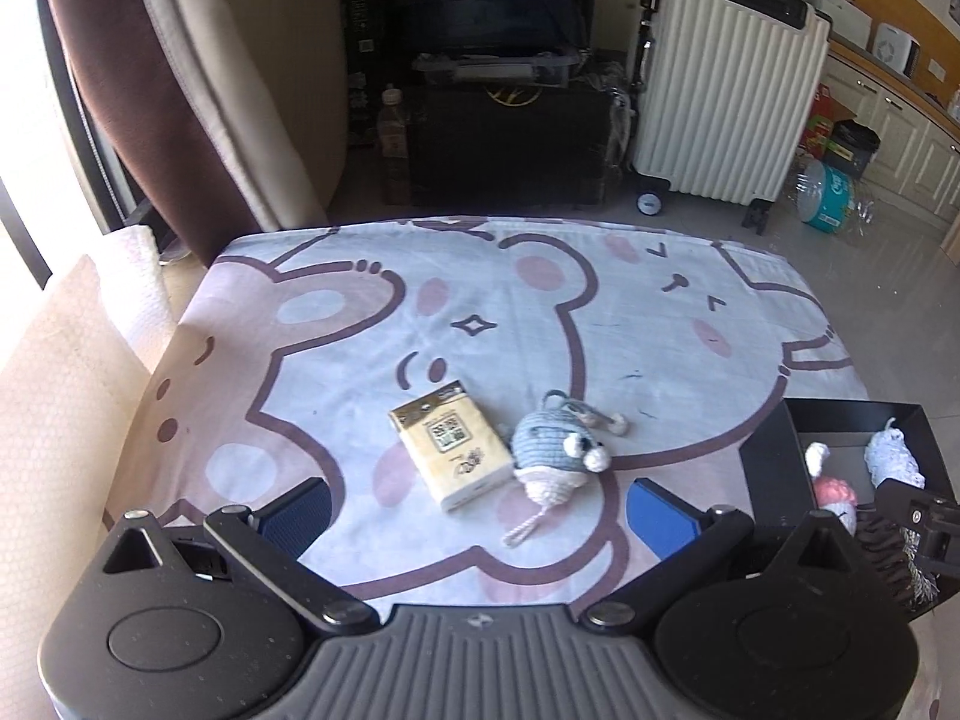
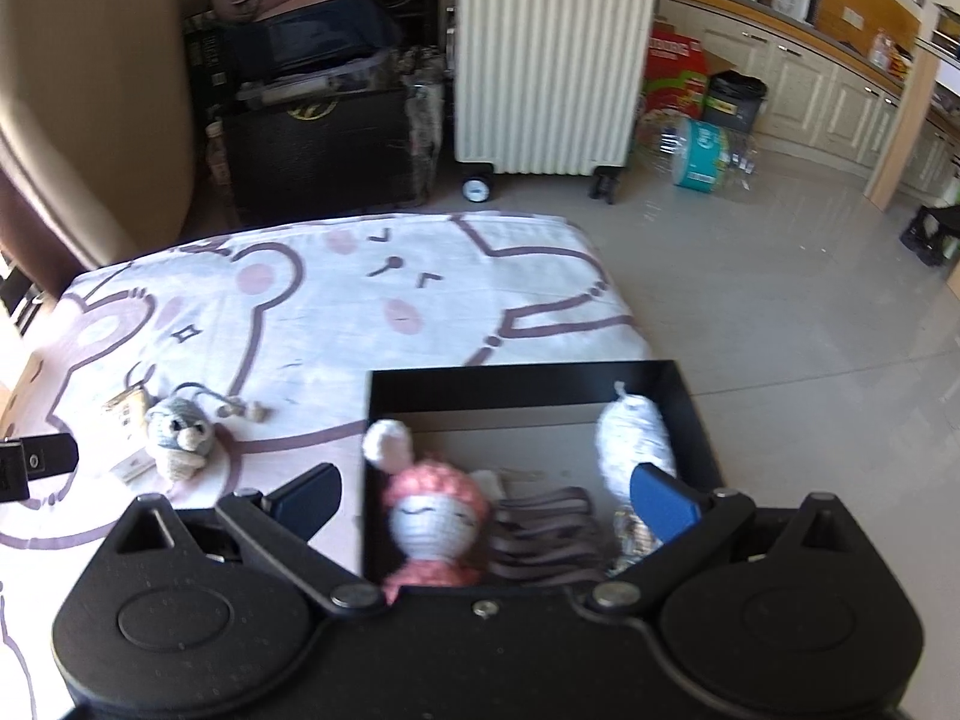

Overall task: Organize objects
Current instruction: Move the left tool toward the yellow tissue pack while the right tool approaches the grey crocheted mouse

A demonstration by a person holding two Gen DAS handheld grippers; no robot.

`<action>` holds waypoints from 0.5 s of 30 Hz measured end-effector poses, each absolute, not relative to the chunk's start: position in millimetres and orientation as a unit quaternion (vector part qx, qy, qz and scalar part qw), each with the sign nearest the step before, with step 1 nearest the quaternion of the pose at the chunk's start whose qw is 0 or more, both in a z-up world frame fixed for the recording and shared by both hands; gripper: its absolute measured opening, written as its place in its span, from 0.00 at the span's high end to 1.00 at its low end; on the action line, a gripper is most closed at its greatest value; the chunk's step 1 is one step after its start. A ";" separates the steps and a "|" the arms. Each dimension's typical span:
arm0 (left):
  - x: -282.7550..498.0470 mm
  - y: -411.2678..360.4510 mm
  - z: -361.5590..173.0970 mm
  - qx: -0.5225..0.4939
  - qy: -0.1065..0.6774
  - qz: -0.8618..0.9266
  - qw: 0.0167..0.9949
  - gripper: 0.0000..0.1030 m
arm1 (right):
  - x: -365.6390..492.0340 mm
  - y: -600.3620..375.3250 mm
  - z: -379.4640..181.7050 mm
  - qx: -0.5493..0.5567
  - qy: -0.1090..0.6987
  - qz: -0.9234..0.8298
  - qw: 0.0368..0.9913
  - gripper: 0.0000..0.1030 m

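Observation:
A yellow tissue pack (image 1: pixel 451 447) and a grey crocheted mouse (image 1: pixel 555 449) lie side by side on the cartoon-print table cover (image 1: pixel 360 324). My left gripper (image 1: pixel 480 510) is open and empty just short of them. A black box (image 2: pixel 528 381) stands at the table's right edge and holds a pink crocheted doll (image 2: pixel 433 504), a white crocheted piece (image 2: pixel 635 435) and a grey striped item (image 2: pixel 549 540). My right gripper (image 2: pixel 486 501) is open and empty above the box's near side. The mouse (image 2: pixel 179 429) and the tissue pack (image 2: pixel 128 414) also show in the right wrist view.
A white ribbed suitcase (image 2: pixel 549 60) and dark bags and boxes (image 2: pixel 318 138) stand on the floor beyond the table. A curtain (image 1: pixel 180 90) hangs at the left. Tiled floor (image 2: pixel 780 300) lies to the right, with a bottle pack (image 2: pixel 699 153) on it.

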State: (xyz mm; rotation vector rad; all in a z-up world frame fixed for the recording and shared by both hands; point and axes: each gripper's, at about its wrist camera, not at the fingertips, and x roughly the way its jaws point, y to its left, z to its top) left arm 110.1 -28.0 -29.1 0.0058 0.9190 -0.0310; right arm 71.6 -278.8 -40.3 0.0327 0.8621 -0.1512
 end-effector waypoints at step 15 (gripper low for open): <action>114.3 6.1 -28.9 -0.014 0.423 0.025 0.905 0.00 | 89.3 -230.0 -42.3 -0.001 0.405 -0.028 0.914 0.00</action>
